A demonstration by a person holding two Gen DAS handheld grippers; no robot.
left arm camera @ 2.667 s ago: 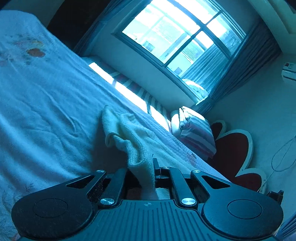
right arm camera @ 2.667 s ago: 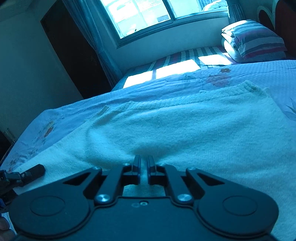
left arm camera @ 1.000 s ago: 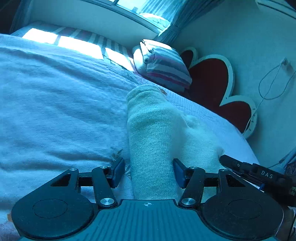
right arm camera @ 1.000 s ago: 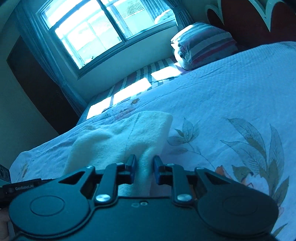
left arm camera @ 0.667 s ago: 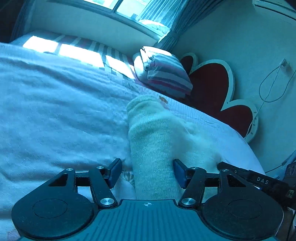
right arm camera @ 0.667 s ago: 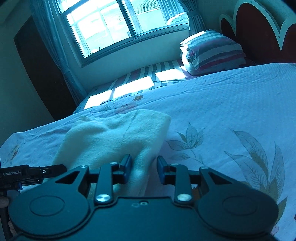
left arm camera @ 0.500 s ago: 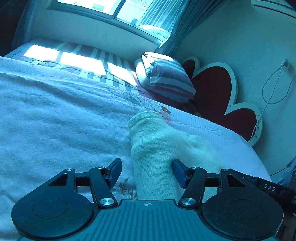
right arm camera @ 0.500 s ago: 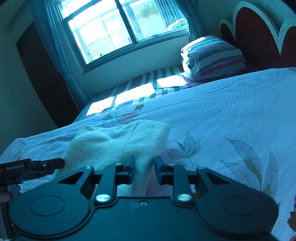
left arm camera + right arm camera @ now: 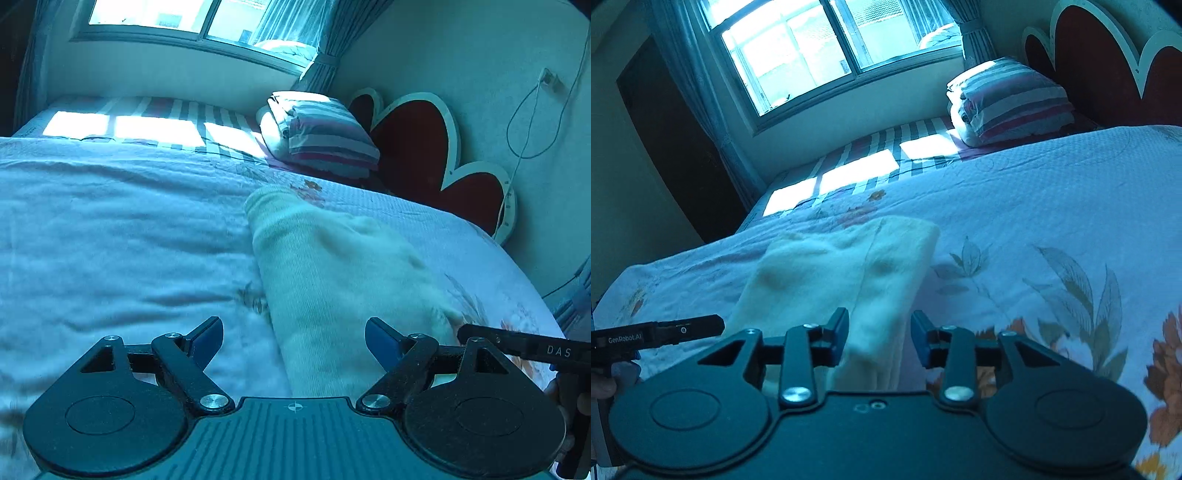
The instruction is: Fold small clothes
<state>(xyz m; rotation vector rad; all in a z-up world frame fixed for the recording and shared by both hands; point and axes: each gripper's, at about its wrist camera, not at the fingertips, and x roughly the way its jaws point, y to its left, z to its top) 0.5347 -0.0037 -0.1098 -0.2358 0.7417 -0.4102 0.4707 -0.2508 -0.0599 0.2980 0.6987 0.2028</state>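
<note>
A pale cream knit garment (image 9: 332,280) lies folded in a long strip on the floral bedspread (image 9: 110,240). My left gripper (image 9: 294,338) is open, its jaws standing wide on either side of the garment's near end, above it. In the right wrist view the same garment (image 9: 849,273) lies folded with a seam down its middle. My right gripper (image 9: 879,334) is open over the garment's near edge and holds nothing. The other gripper's finger shows at each view's edge, at the right of the left wrist view (image 9: 524,345) and at the left of the right wrist view (image 9: 665,332).
A striped folded quilt (image 9: 321,133) lies by the red heart-shaped headboard (image 9: 417,155). A striped mattress strip (image 9: 871,162) runs under the window (image 9: 820,48). A cable (image 9: 524,122) hangs on the wall. A dark doorway (image 9: 672,147) is at the left.
Both grippers let go of the garment, which now lies folded on the bed. Both have drawn back and up a little; the right jaws have opened wider.
</note>
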